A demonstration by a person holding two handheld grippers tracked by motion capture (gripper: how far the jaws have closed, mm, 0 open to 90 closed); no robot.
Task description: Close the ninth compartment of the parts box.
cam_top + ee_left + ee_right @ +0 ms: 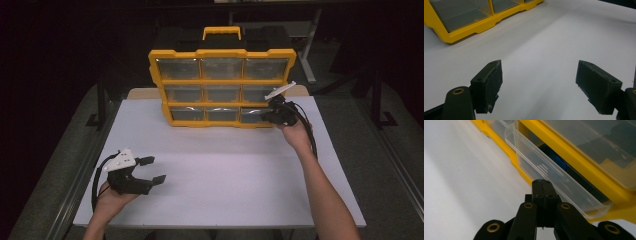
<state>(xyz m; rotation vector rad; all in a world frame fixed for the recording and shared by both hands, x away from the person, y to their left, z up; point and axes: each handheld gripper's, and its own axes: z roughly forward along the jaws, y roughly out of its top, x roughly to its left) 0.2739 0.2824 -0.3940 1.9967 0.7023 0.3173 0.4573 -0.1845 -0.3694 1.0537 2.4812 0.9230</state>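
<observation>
A yellow organizer case (222, 80) with clear drawers stands upright at the back of the white table (225, 170). My right gripper (265, 116) is at its bottom right drawer (251, 116). In the right gripper view the jaws (541, 181) are pressed together on the front wall of that clear drawer (544, 167), which sticks out of the yellow frame (579, 162). Something blue (559, 161) shows behind the drawer. My left gripper (152, 170) rests open near the table's front left, with nothing between its fingers (540, 85). The case's lower corner (461, 35) lies well beyond it.
The case has a yellow carry handle (221, 32) on top. Bare white tabletop spreads between the two grippers. Dark floor and metal table legs (101, 100) surround the table, and its front edge (200, 225) is close to the left hand.
</observation>
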